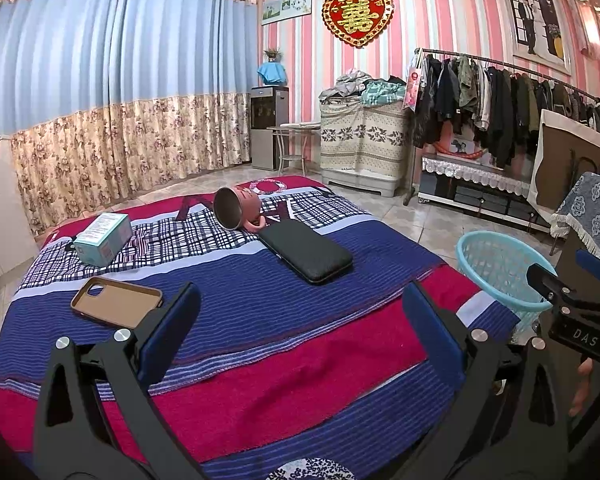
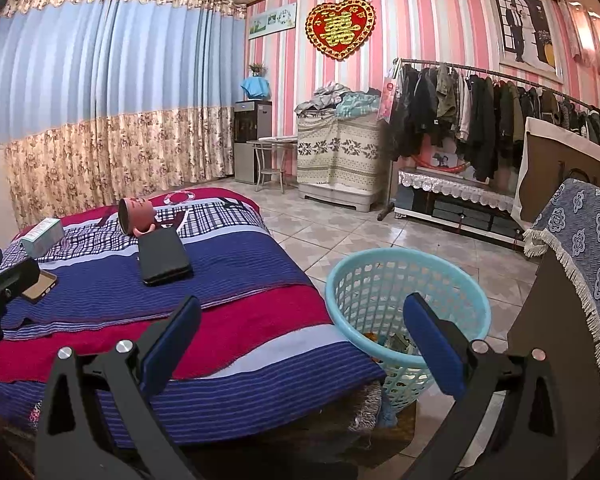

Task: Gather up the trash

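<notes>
A light blue plastic basket [image 2: 384, 280] stands on the floor by the bed's right side, with a few scraps of trash [image 2: 396, 342] in its bottom. It also shows in the left wrist view [image 1: 500, 264]. My right gripper [image 2: 300, 328] is open and empty, above the bed corner and the basket's near rim. My left gripper [image 1: 300, 312] is open and empty above the striped blanket [image 1: 260, 320]. On the bed lie a pale box [image 1: 102, 238], a brown phone case [image 1: 116, 300], a tipped pink mug [image 1: 236, 208] and a black wallet-like case [image 1: 306, 252].
A cloth-covered chair [image 2: 588, 280] stands right of the basket. A clothes rack [image 2: 480, 116], a low cabinet [image 2: 456, 204], a covered chest [image 2: 336, 156] and a water dispenser [image 2: 250, 140] line the far wall. Tiled floor [image 2: 340, 224] lies between them and the bed.
</notes>
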